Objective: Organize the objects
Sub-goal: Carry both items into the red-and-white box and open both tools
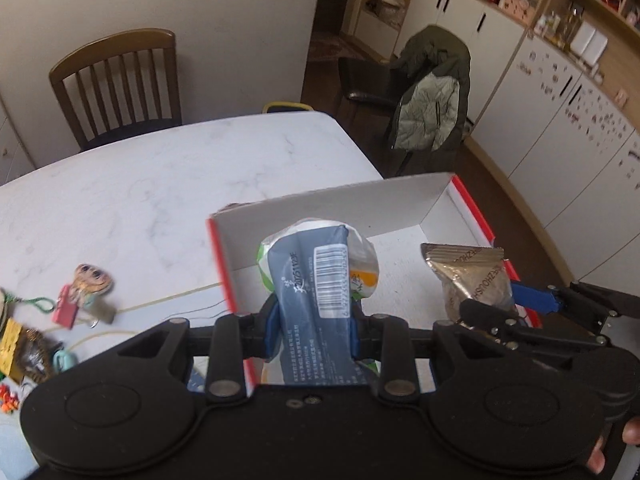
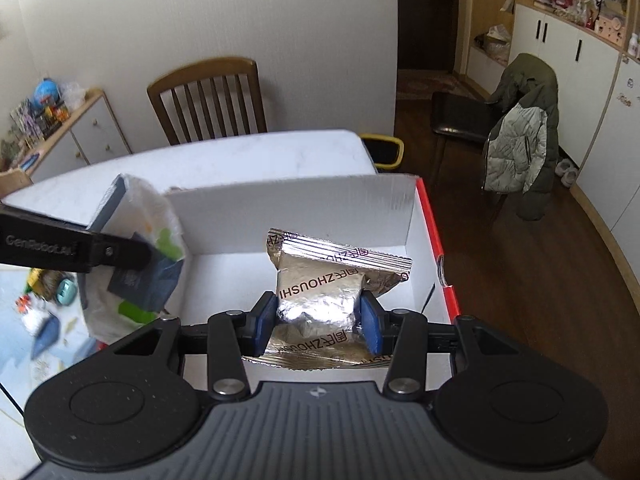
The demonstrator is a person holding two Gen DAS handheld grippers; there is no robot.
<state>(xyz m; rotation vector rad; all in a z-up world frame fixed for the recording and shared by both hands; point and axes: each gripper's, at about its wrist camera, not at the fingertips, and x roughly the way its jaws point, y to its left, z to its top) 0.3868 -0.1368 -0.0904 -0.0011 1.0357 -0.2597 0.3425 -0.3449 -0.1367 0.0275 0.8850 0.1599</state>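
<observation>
Left gripper (image 1: 314, 330): blue pads closed tight against the sides of a grey-blue packet (image 1: 316, 280), barcode side facing the camera, white and green wrapping bulging behind it. Packet held upright above the near left part of a white box (image 1: 320, 208) with red outer edges; whether it touches the box floor cannot be told.

Right gripper (image 2: 320, 320): pads pinched on a silver foil packet (image 2: 320, 288), printed lettering upside down to the camera. Packet sits over the box interior, toward the right wall, at 12 o'clock from the gripper.

In the left wrist view the foil packet appears at 3 o'clock from the grey-blue one, near but apart.

Box stands on a white marble-pattern table (image 1: 160, 184). Small clutter at 9 o'clock on the table: a keychain (image 1: 86, 296) with a cartoon face, other bits blurred. Wooden chair (image 1: 120, 88) beyond the far table edge.
</observation>
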